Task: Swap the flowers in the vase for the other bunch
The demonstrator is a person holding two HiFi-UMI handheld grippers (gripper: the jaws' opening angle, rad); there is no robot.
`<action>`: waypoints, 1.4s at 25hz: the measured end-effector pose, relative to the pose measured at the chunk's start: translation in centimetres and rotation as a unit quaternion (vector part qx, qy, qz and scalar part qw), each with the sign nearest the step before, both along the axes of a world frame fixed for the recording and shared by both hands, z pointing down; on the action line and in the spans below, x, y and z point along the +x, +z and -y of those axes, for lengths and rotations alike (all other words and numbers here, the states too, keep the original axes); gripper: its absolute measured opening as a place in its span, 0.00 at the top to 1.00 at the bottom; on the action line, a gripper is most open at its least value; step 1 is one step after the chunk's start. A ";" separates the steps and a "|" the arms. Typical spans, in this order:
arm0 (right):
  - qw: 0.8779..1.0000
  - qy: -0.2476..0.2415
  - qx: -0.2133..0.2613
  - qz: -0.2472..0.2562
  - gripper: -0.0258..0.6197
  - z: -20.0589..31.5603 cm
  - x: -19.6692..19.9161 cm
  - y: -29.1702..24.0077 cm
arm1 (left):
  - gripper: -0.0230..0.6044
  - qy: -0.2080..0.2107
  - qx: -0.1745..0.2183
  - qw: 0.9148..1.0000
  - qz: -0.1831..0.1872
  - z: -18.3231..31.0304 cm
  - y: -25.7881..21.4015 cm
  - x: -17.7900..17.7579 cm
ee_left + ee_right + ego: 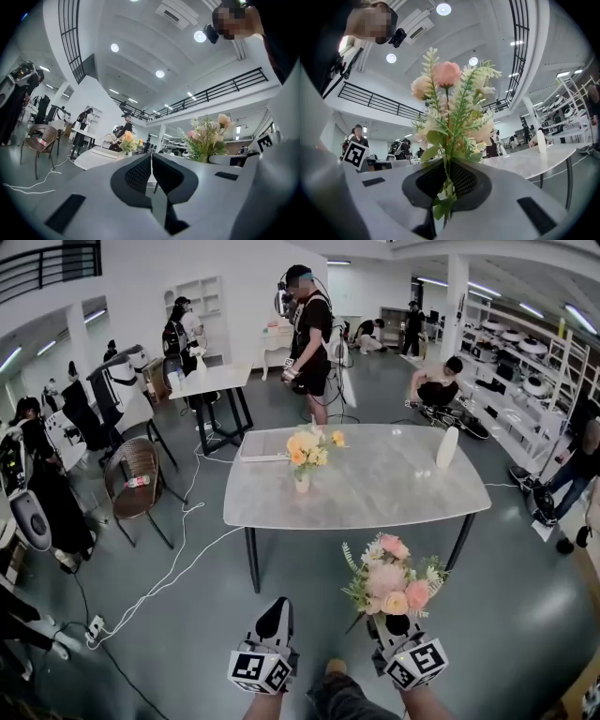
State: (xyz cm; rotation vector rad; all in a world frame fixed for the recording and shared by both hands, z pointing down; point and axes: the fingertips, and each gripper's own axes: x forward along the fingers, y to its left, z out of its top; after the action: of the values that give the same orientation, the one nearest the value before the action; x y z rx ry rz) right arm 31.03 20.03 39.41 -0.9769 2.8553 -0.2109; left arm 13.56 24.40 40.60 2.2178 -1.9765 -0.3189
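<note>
On the grey marble table point(394, 493) a small white vase point(302, 484) holds yellow and orange flowers point(307, 448); the same yellow flowers point(127, 139) show far off in the left gripper view. My right gripper point(394, 622) is shut on the stems of a pink and peach bunch point(392, 579), which stands upright in front of the near table edge. In the right gripper view the pink bunch point(449, 108) rises from between the pads of the right gripper point(446, 180). My left gripper point(276, 617) is shut and empty, short of the table; its jaws meet in the left gripper point(151, 169) view.
A white bottle point(447, 447) stands at the table's right end and a flat white tray point(263, 445) lies at its far left. A person point(309, 338) stands beyond the table. A chair point(136, 479), cables on the floor point(178, 568) and other people lie to the left.
</note>
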 end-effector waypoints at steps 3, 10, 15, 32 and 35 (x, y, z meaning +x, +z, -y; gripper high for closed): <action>1.000 -0.002 -0.004 0.000 0.90 2.6 -0.8 -0.2 | 0.93 0.004 -0.002 1.000 0.001 2.9 -0.3 -0.3; 1.000 -0.004 -0.011 -0.003 0.90 8.5 -3.0 -0.3 | 0.93 0.003 -0.007 1.000 0.001 9.0 -0.6 -2.0; 1.000 -0.010 -0.003 -0.008 0.90 11.4 -4.5 -0.4 | 0.93 0.002 -0.009 1.000 -0.002 12.7 -0.3 -2.8; 1.000 0.000 -0.021 -0.009 0.90 17.8 -7.3 1.8 | 0.93 0.018 -0.019 1.000 -0.011 20.2 1.4 -4.7; 1.000 0.008 -0.018 -0.016 0.90 18.4 -8.4 2.0 | 0.93 0.024 -0.013 1.000 -0.012 20.9 1.1 -6.1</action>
State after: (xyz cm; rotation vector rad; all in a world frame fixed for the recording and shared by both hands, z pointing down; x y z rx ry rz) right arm 22.64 1.62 41.42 -1.0187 2.8805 -0.2499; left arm 7.41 3.52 41.75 2.2312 -1.9018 -0.3094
